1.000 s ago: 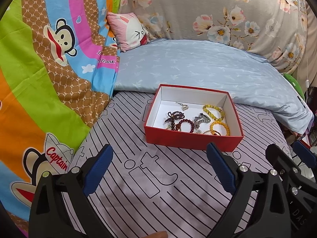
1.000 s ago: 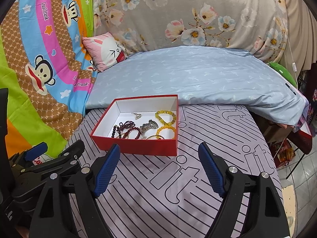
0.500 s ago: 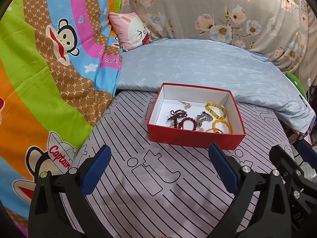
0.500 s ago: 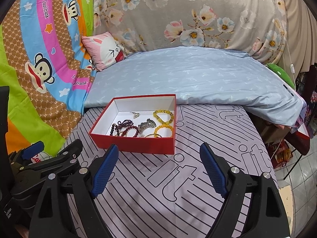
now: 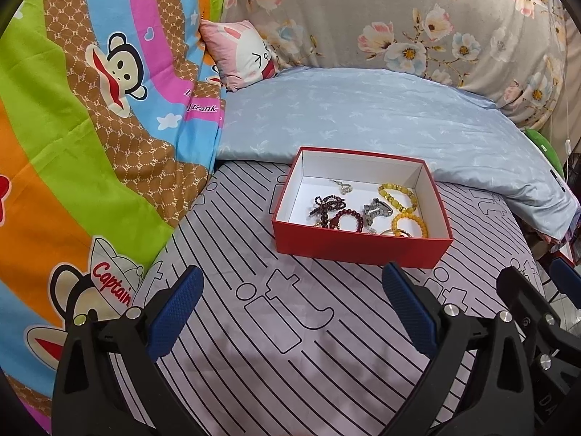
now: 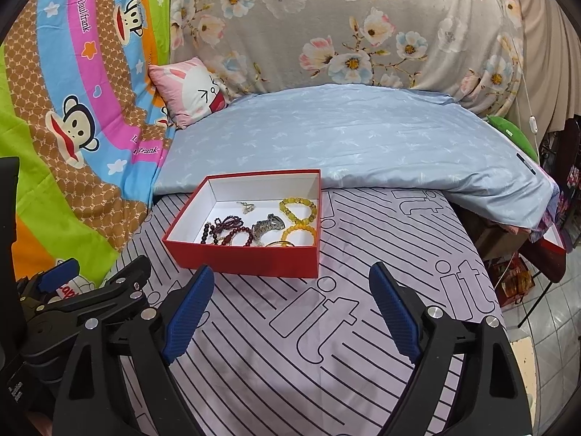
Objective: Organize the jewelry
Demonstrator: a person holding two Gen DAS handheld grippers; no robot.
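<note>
Both tongs, left gripper (image 5: 290, 309) and right gripper (image 6: 290, 305), are held wide and empty at 6 o'clock of red box (image 5: 359, 247), wherein bead bracelets (image 5: 408, 223) are gathered, presumably for sorting.

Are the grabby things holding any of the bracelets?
No. Both the left hand-held gripper and right hand-held gripper are open and empty; the bracelets lie in the red box.

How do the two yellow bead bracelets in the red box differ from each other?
The far yellow bracelet lies stretched into an oval toward the back of the red box; the near yellow bracelet is a rounder loop close to the front wall. The far one looks paler, lemon-toned, the near one more orange. Both lie flat on the box's right side, untouched by either gripper.
</note>
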